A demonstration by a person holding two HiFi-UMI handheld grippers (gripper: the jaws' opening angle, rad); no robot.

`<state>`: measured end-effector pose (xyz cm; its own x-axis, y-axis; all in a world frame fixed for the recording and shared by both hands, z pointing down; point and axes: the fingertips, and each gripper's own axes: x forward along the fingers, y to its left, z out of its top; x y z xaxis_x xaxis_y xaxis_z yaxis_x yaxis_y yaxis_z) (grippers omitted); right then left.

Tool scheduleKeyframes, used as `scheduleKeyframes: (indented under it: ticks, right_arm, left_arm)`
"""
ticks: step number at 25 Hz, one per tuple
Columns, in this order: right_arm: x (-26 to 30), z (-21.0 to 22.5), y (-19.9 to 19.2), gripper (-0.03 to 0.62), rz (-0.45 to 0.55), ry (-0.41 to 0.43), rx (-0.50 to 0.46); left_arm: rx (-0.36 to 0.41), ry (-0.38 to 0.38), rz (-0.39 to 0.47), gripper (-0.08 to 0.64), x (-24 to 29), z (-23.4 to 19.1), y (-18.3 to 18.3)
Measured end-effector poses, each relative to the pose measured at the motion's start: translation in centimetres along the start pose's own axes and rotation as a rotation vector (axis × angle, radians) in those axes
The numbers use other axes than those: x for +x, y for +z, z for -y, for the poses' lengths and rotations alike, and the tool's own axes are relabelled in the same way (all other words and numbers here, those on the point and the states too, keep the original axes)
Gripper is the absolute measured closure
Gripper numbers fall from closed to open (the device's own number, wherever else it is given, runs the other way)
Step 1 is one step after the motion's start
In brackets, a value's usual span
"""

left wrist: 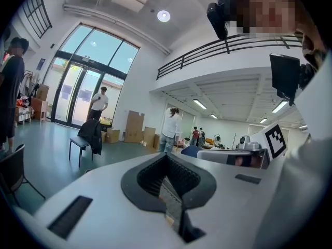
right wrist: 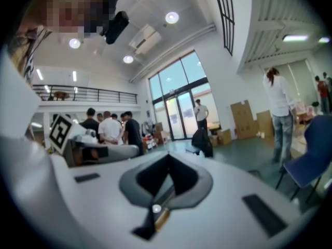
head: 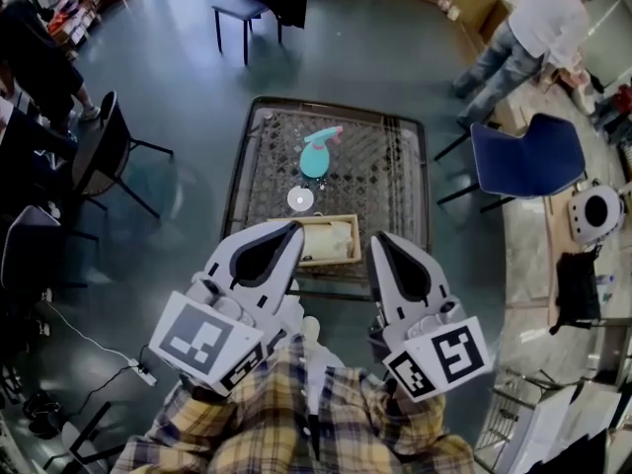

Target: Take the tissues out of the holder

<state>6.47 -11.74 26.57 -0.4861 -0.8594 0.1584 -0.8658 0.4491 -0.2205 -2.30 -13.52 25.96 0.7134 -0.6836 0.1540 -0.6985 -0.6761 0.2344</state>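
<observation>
Head view: holding left gripper (head: 284,231) and right gripper (head: 381,241) shut, empty, short of pale wooden tissue holder (head: 333,241), likely readying reach.

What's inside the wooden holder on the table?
Pale tissues lie in the wooden holder. The left gripper covers the holder's left end in the head view, so what lies there cannot be seen.

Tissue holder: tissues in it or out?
In: head view shows pale tissues lying inside the wooden holder on the table.
</observation>
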Motion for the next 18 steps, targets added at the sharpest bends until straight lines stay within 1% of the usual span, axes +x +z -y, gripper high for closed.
scheduleKeyframes:
  ticks: [6, 9, 15, 18]
  right_arm:
    - [5.4, 0.4, 1.7, 0.583, 0.01, 0.021, -0.016]
    - [7.5, 0.8, 1.9, 0.583, 0.005, 0.017, -0.014]
    - [9.7, 2.5, 1.3, 0.583, -0.03, -0.012, 0.003]
    - [10.2, 3.8, 1.2, 0.583, -0.046, -0.014, 0.005]
  left_arm:
    - [0.018, -0.018, -0.013, 0.549, 3.1, -3.6, 1.1]
    - [0.017, -0.034, -0.025, 0.548, 4.2, -4.9, 1.1]
    - [-0.009, -0.055, -0.059, 0.549, 6.2, -6.7, 0.3]
    - [-0.032, -0.051, -0.097, 0.549, 7.6, -7.1, -0.7]
